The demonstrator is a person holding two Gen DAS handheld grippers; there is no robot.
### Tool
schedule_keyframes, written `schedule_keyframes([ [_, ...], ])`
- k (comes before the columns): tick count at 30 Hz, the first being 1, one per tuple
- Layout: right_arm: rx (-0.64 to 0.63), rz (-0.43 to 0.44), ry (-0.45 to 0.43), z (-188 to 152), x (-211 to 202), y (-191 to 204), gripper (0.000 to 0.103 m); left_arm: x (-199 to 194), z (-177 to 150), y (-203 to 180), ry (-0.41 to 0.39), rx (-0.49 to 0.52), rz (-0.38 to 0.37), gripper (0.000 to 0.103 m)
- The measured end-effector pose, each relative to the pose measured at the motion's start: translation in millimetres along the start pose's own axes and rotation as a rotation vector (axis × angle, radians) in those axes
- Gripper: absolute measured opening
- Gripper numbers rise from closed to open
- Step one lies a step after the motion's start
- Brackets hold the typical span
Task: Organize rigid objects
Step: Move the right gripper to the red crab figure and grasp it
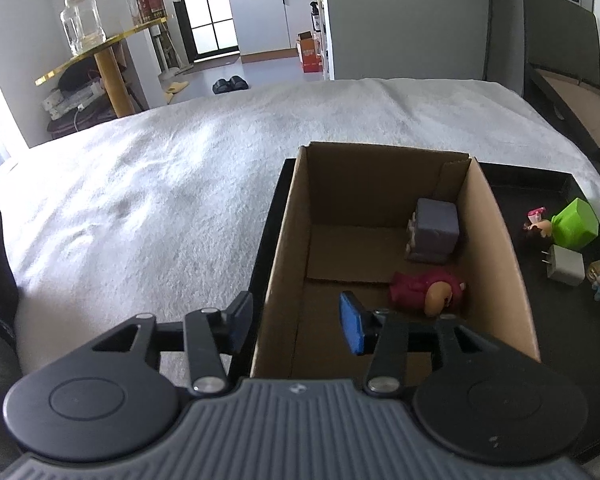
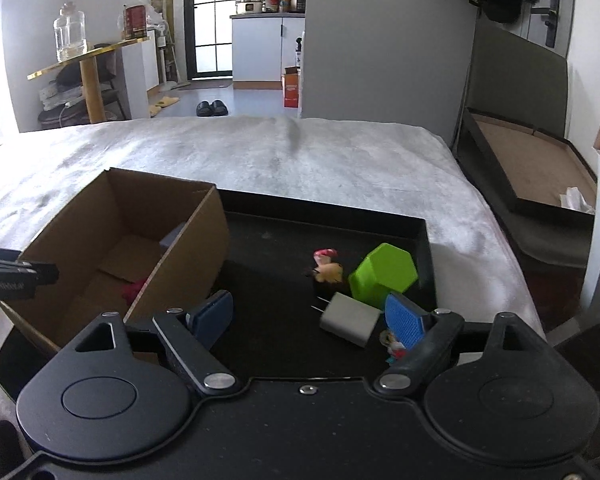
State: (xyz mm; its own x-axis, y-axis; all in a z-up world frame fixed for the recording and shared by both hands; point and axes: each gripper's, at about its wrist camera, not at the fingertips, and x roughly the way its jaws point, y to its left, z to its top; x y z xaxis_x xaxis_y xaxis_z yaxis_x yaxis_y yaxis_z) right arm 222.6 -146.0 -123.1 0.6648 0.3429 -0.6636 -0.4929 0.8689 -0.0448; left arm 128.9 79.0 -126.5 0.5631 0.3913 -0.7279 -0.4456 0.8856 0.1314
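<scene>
A cardboard box [image 1: 496, 248] stands on a black tray [image 1: 540, 184]. A grey block [image 1: 436, 228] and a red-dressed doll [image 1: 428, 286] lie inside the box. My left gripper [image 1: 296, 324] is open and straddles the box's left wall, with one finger outside and one inside. Right of the box on the tray [image 2: 424, 240] are a green hexagonal block [image 2: 384, 276], a white charger [image 2: 350, 324], a small doll [image 2: 328, 268] and a tiny figure [image 2: 394, 346]. My right gripper [image 2: 308, 322] hangs open over the tray. The charger lies by its right finger, untouched.
The tray rests on a bed with a white blanket [image 2: 300, 160]. A flat cardboard-lined tray [image 2: 532, 168] leans beside the bed at the right. A gold side table [image 1: 100, 52] with a glass jar stands at the far left. Slippers [image 2: 212, 108] lie on the floor beyond.
</scene>
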Motion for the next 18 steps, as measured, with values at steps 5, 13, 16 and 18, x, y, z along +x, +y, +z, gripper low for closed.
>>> schedule_keyframes([
  [5,0.029,-0.010,0.010,-5,0,-13,0.083,0,0,-3,0.010,0.009,0.003,0.047],
  [13,0.105,-0.019,0.050,-16,7,-33,0.088,3,2,-3,0.020,0.012,0.027,0.052],
  [16,0.114,-0.025,0.061,-20,12,-39,0.088,3,2,-4,0.018,0.012,0.025,0.057],
  [18,0.120,-0.029,0.066,-22,14,-41,0.088,3,2,-5,0.017,0.021,0.034,0.064],
])
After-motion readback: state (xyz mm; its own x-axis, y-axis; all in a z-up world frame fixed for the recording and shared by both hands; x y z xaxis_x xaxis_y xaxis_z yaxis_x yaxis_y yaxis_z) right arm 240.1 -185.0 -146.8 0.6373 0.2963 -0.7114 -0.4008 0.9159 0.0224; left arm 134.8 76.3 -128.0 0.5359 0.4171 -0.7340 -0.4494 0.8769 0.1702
